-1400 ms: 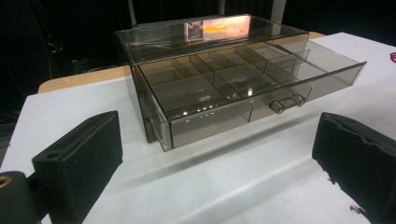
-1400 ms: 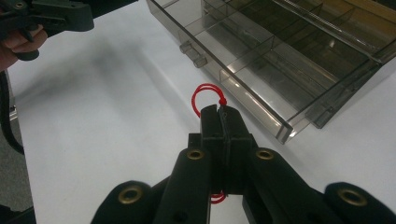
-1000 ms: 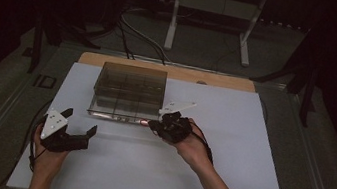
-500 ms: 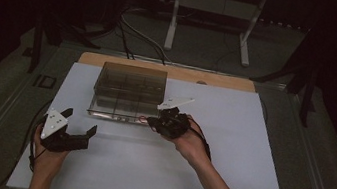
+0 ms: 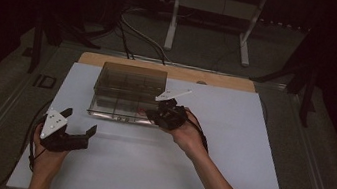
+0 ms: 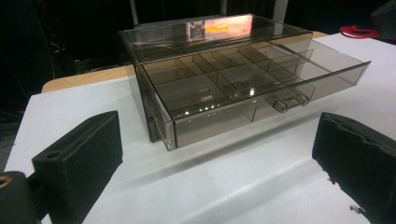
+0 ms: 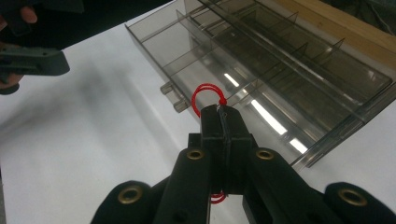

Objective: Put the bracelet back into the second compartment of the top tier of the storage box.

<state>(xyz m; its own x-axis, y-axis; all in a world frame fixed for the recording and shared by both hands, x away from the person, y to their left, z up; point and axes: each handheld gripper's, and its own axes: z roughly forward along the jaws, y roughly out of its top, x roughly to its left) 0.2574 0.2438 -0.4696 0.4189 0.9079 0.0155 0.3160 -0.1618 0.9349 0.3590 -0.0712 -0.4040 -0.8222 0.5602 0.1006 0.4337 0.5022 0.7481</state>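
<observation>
A thin red loop of cord is pinched in the clenched right claw, just over the front edge of the pulled-out drawer. The left claw is held wide open above the white counter. The smoky, see-through drawer's compartments are seen empty.

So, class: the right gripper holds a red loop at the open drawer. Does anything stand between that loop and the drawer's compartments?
Nothing visible does. The right gripper is shut on the red loop just at the drawer front edge, and the compartments lie open from above, uncovered.
</observation>
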